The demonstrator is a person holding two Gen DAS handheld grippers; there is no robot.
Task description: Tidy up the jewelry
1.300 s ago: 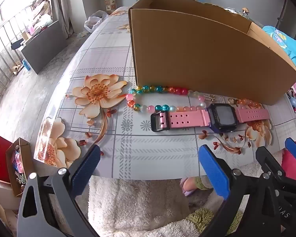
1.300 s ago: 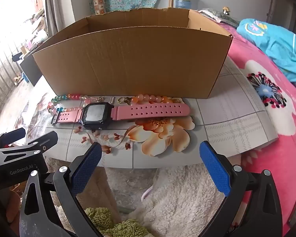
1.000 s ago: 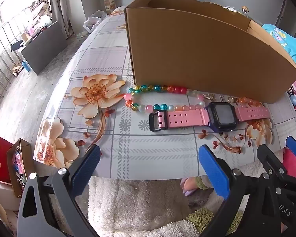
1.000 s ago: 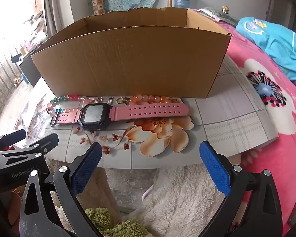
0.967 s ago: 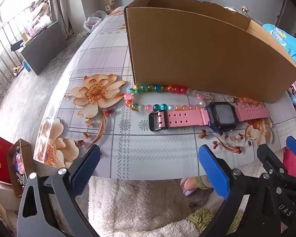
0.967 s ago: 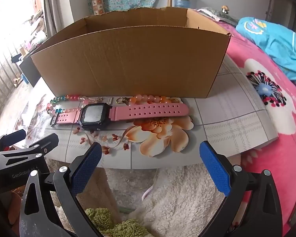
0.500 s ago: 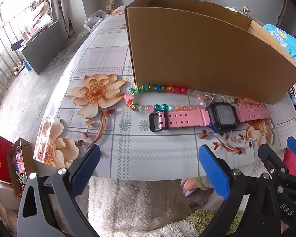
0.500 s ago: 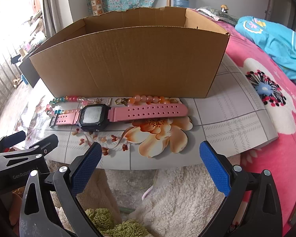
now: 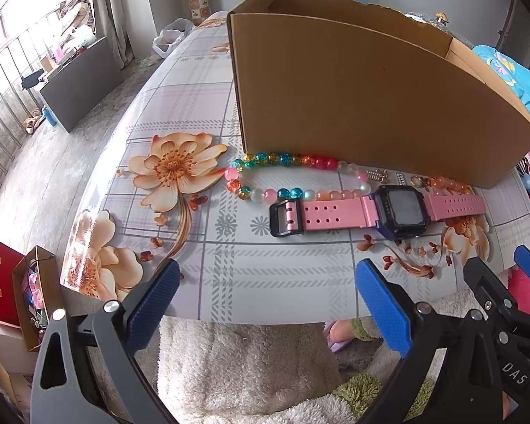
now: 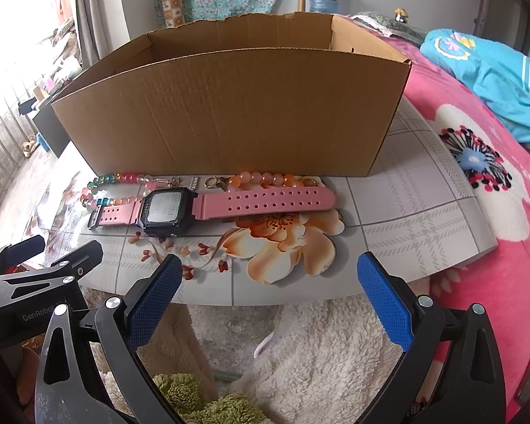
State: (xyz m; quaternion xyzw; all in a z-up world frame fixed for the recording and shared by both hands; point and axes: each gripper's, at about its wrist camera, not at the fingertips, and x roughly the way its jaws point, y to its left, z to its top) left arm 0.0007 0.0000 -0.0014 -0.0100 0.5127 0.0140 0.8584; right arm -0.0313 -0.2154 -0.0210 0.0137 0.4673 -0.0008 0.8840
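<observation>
A pink-strapped digital watch (image 9: pixel 378 210) lies flat on the flowered table, also in the right wrist view (image 10: pixel 212 206). Behind it lie a multicoloured bead bracelet (image 9: pixel 282 176) (image 10: pixel 113 185), an orange bead bracelet (image 10: pixel 265 179) (image 9: pixel 445 183) and small metal clasps (image 10: pixel 194 182). A tall open cardboard box (image 9: pixel 364 106) (image 10: pixel 236 106) stands just behind them. My left gripper (image 9: pixel 265 304) is open and empty, off the table's near edge. My right gripper (image 10: pixel 268 300) is open and empty, also short of the edge.
The table (image 9: pixel 194 106) has a rounded near edge with a fluffy white rug (image 10: pixel 318 346) below it. A pink flowered blanket (image 10: pixel 477 162) with blue clothing lies to the right. Red bags (image 9: pixel 3 282) stand on the floor at left.
Both grippers have drifted slightly, staying open and empty. The jewellery and box have not moved.
</observation>
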